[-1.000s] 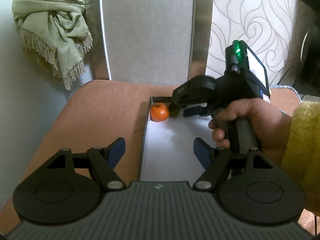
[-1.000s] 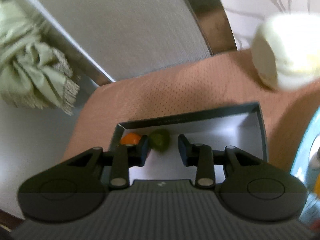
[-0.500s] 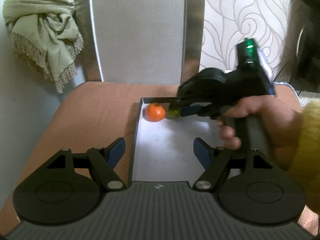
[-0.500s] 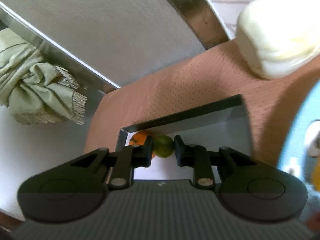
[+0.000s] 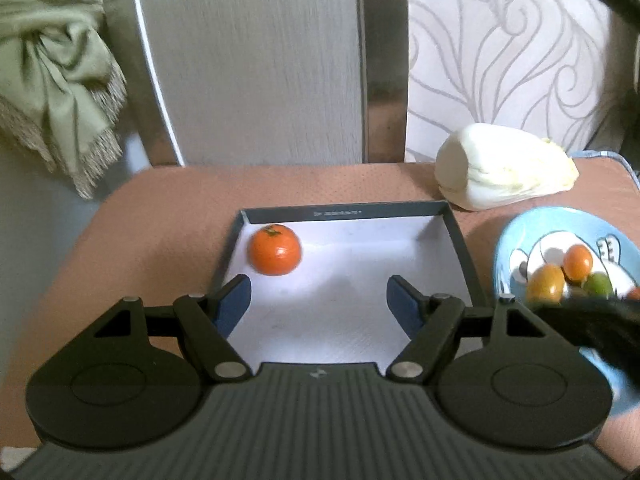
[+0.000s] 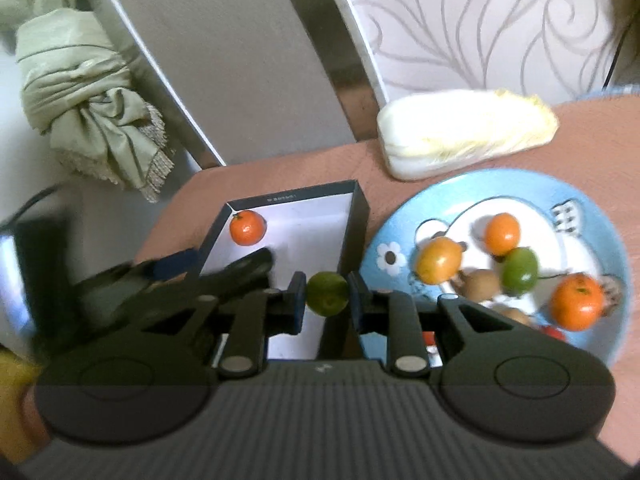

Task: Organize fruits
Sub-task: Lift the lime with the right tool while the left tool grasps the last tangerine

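One placed: I counted a single tangerine (image 5: 274, 250) in the box (image 5: 456, 236).
Right gripper (image 6: 327, 294): I had it clenched on a lime (image 6: 327, 294).
Left gripper (image 5: 319, 300): released, empty.
Left: several fruits on the plate (image 6: 592, 216).

Swirl-patterned wall (image 5: 500, 60) — perhaps wallpaper — grey panel (image 5: 256, 60).

Both wrist cameras looked steeply down from close above the salmon tabletop (image 5: 152, 216), sharing the dark-rimmed white-floored box (image 5: 456, 232) and blue patterned plate (image 6: 600, 224).
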The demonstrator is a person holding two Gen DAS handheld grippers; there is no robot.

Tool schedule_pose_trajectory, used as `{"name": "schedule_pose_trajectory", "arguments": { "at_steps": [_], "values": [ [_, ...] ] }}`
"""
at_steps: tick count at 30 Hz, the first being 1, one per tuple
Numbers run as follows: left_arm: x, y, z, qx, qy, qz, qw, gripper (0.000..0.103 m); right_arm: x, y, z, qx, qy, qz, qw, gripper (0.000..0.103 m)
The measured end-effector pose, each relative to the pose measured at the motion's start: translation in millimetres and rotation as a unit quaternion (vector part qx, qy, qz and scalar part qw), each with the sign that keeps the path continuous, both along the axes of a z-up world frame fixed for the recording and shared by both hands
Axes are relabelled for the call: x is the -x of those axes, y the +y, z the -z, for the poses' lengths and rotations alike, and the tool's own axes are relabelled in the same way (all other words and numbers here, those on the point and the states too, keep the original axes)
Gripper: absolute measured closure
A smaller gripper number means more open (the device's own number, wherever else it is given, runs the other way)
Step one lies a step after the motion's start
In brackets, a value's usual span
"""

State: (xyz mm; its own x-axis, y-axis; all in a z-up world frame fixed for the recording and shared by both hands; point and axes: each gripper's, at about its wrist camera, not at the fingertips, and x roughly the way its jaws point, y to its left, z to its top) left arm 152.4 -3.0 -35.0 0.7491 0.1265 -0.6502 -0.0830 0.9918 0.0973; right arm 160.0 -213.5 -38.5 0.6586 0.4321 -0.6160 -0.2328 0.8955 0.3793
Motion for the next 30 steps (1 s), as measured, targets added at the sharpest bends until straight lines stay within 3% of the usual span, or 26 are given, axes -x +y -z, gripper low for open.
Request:
{"name": "schedule_pose_trajectory", "arguments": {
  "at_steps": [8,17,22,24,30],
  "values": [
    [-46.1,14.2,20.8,-0.007,0.02,-0.049,0.9986,0.024,34.0,-0.8,-27.3,-0.008,-0.031,-0.017,0.999,0.077],
    [-71.1,15.6,36.6,-0.028,0.021,-0.043,0.9985,0.027,60.9,-5.1,-44.3,-0.012,-0.044,0.001,0.999,0.077],
    [-69.5,17.7,37.2,-0.041,0.01,-0.051,0.9978,0.043,73.6,-8.8,-47.8,-0.007,-0.05,0.02,0.999,0.077],
    [-67.7,20.0,36.3,-0.045,0.007,-0.051,0.9977,0.055,78.7,-9.9,-48.4,-0.007,-0.051,0.027,0.998,0.077],
    [-61.7,26.3,31.6,-0.031,0.012,-0.041,0.9986,0.058,89.8,-6.8,-49.9,-0.005,-0.058,0.033,0.998,0.077]
  ]
}}
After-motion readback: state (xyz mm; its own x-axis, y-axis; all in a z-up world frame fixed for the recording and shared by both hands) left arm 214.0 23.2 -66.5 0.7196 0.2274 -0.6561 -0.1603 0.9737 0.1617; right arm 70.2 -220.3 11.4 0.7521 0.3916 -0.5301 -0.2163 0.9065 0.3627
